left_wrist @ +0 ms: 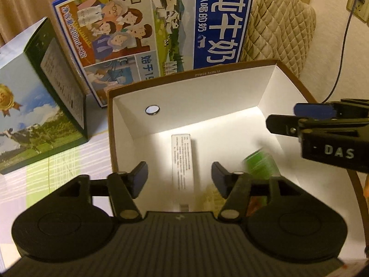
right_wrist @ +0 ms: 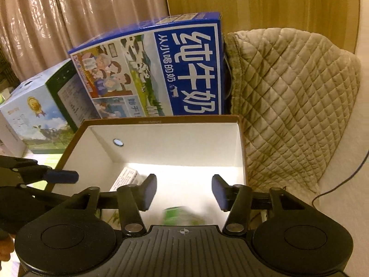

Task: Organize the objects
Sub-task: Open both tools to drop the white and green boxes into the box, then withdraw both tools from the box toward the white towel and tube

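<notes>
1. Left wrist view: the left gripper (left_wrist: 180, 175) is held over an open white box (left_wrist: 207, 85) with a brown rim, its fingers spread apart and nothing gripped between them.
2. A long white carton (left_wrist: 183, 159) is seen lying on the box floor, below the gap between the fingers and running from near to far.
3. A green packet (left_wrist: 260, 164), blurred, is seen in the box to the right of the carton, just beyond the right finger.
4. The right gripper (left_wrist: 283, 117) is seen entering from the right above the box.
5. Right wrist view: the right gripper (right_wrist: 184, 192) is also held over the box (right_wrist: 161, 124), fingers released and empty; the green packet (right_wrist: 182, 214) is seen blurred below the gap, loose inside the box.
6. The white carton (right_wrist: 125, 179) is seen at the left of the box floor, partly hidden by the left finger.
7. A blue milk case (right_wrist: 161, 69) is stood just behind the far wall of the box, with a green-sided case (right_wrist: 43, 115) to its left.
8. A quilted cover (right_wrist: 295, 106) is seen to the right of the box.
</notes>
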Demonstrator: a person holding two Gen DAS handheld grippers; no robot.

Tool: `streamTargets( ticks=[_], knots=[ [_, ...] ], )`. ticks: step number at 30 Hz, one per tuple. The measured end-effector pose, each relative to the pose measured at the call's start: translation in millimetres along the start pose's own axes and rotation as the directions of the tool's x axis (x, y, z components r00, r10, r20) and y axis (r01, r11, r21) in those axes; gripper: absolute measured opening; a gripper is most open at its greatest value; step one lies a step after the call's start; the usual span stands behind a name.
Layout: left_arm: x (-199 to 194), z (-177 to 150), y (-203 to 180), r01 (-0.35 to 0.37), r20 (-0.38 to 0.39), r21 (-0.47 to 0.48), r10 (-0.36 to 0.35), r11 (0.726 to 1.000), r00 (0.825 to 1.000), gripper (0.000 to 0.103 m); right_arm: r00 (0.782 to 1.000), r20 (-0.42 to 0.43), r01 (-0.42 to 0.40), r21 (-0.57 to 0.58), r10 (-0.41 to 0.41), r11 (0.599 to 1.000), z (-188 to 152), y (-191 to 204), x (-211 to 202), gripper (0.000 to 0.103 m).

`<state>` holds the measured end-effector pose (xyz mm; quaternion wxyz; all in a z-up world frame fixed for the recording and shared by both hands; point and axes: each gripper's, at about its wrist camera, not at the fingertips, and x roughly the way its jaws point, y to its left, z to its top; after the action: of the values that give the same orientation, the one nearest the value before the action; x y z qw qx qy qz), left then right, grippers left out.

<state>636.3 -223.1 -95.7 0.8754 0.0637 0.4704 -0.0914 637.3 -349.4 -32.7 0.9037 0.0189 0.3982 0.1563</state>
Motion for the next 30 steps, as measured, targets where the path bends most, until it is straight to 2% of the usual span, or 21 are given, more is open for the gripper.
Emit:
streamTargets(
  ticks=[3,4,10,13,30],
  knots=[
    [-13,-6,2,0.022,0.005,-0.004,-0.022,1.0,1.0,0.068,1.0,-0.026,-0.009,-0.007,0.009,1.0,-7,5,-16,0.062],
    [-18,-9,3,0.026,0.003,-0.006,-0.026,1.0,1.0,0.073,0.999,-0.041,-0.011,-0.012,0.011,1.0,-10,7,-21,0.063],
    [-46,-25,2,0.051,0.006,-0.012,-0.051,0.999,0.999,0.077,0.997,-0.073,-0.029,-0.005,0.028,1.0,-33,16,-52,0.066],
    [-61,-34,2,0.054,0.012,-0.023,-0.053,0.998,0.998,0.084,0.996,-0.076,-0.035,0.012,0.036,0.999,-44,18,-67,0.067],
    [-141,-107,2,0.054,0.013,-0.109,-0.053,0.993,0.999,0.085,0.995,-0.077,-0.055,0.126,0.065,0.991,-97,39,-140,0.072]
  ],
)
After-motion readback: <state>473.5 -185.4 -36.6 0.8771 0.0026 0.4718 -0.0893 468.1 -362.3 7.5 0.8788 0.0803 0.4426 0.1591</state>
